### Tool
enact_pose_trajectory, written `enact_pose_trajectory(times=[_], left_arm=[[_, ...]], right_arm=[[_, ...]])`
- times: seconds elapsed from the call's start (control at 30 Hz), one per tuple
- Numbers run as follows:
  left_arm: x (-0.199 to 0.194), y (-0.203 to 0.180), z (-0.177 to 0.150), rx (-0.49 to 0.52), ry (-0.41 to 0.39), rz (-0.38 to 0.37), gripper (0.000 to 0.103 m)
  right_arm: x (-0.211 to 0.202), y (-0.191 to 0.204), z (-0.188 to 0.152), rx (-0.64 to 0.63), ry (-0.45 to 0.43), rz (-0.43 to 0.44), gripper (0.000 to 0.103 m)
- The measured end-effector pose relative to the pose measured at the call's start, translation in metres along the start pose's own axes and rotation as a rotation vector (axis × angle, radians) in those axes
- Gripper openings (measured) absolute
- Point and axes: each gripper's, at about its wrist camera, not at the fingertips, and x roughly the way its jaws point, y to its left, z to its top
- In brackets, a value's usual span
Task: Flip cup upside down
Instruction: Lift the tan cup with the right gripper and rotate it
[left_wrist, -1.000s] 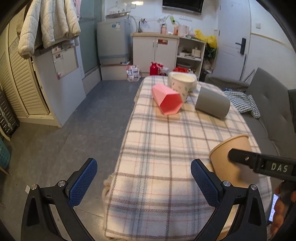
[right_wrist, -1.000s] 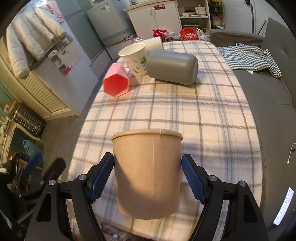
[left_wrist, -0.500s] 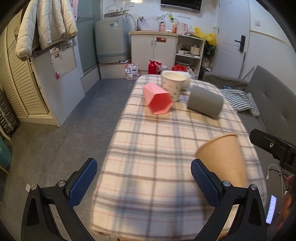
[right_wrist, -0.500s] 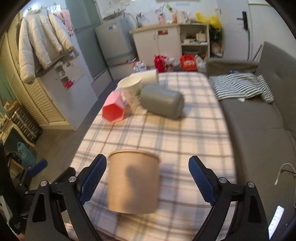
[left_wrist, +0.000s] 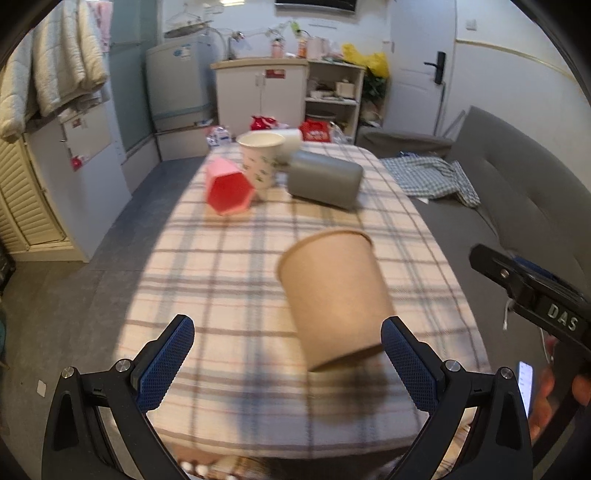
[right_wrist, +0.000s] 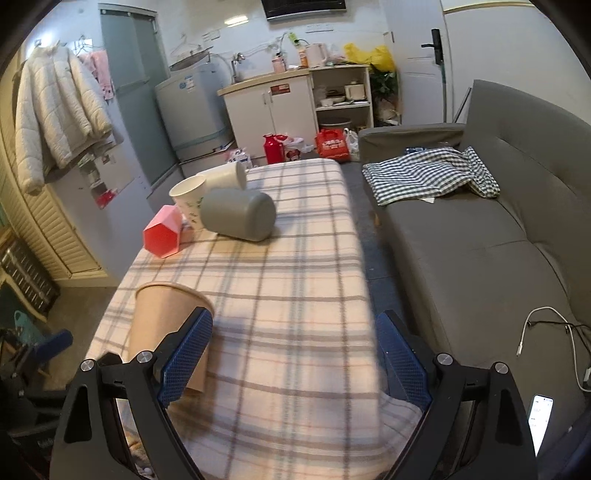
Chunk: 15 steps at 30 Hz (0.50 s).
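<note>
A brown paper cup (left_wrist: 334, 295) stands mouth up on the plaid tablecloth (left_wrist: 229, 280) near the table's front edge. My left gripper (left_wrist: 288, 354) is open, and the cup sits between its blue pads, closer to the right pad (left_wrist: 404, 363). In the right wrist view the cup (right_wrist: 162, 325) is at the lower left, outside my open, empty right gripper (right_wrist: 293, 360), partly behind its left pad (right_wrist: 186, 354). The right gripper's body (left_wrist: 532, 295) shows at the right of the left wrist view.
At the table's far end a pink hexagonal cup (left_wrist: 227, 186) and a grey cup (left_wrist: 325, 179) lie on their sides by an upright white patterned cup (left_wrist: 260, 158). A grey sofa (right_wrist: 480, 229) runs along the table's right side. A phone (right_wrist: 541, 413) lies at lower right.
My right gripper opened, let go of the brown cup and drew away to the right. My left gripper swung right, so the cup now sits between its pads.
</note>
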Motion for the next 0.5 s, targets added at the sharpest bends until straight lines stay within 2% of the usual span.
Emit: enact_pose_trajectory(times=[0.5], left_arm=[[0.04,-0.026,-0.012,0.001,0.107,-0.108,0.103]], right_arm=[[0.03,-0.017,-0.013,0.032,0.057,0.003,0.091]])
